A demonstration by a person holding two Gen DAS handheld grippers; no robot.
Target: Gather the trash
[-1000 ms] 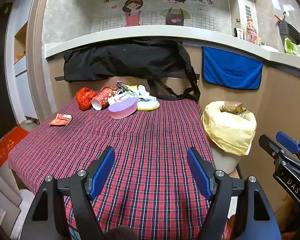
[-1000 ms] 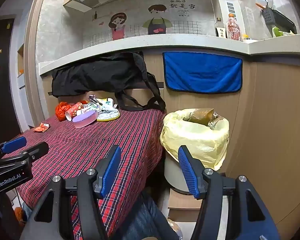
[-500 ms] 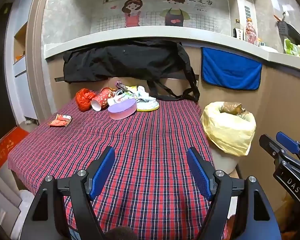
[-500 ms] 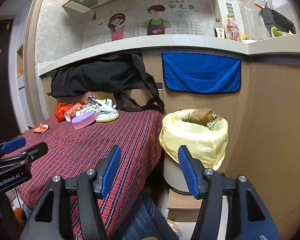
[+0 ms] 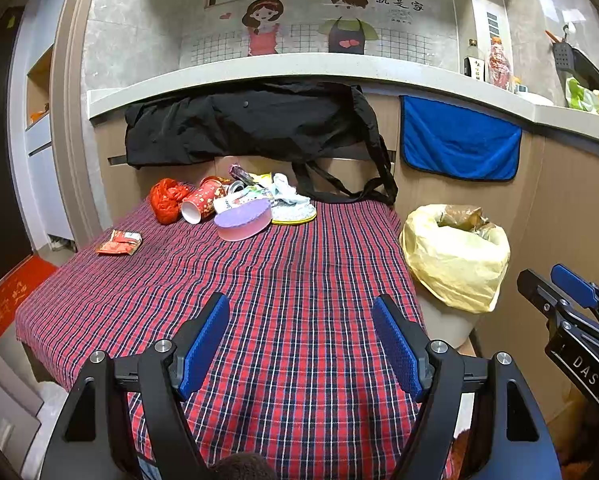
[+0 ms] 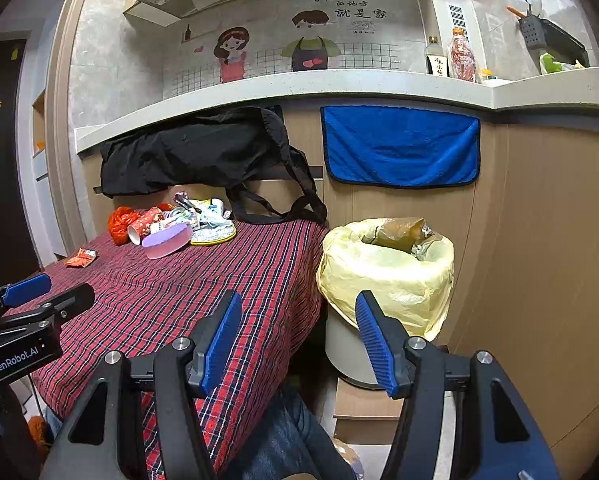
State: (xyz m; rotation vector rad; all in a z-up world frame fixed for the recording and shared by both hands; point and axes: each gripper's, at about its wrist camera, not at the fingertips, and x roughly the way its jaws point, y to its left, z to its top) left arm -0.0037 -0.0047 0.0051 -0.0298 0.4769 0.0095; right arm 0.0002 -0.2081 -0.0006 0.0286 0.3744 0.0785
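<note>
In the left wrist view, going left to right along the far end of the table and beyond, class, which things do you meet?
Flat red wrapper → red crumpled bag → tipped red paper cup → purple container → yellow-rimmed plate → yellow-lined trash bin, standing off the table's right edge.

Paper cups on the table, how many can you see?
1: a red paper cup lying on its side in the trash pile at the table's far end, beside the red mesh ball. More could be hidden in the pile.
</note>
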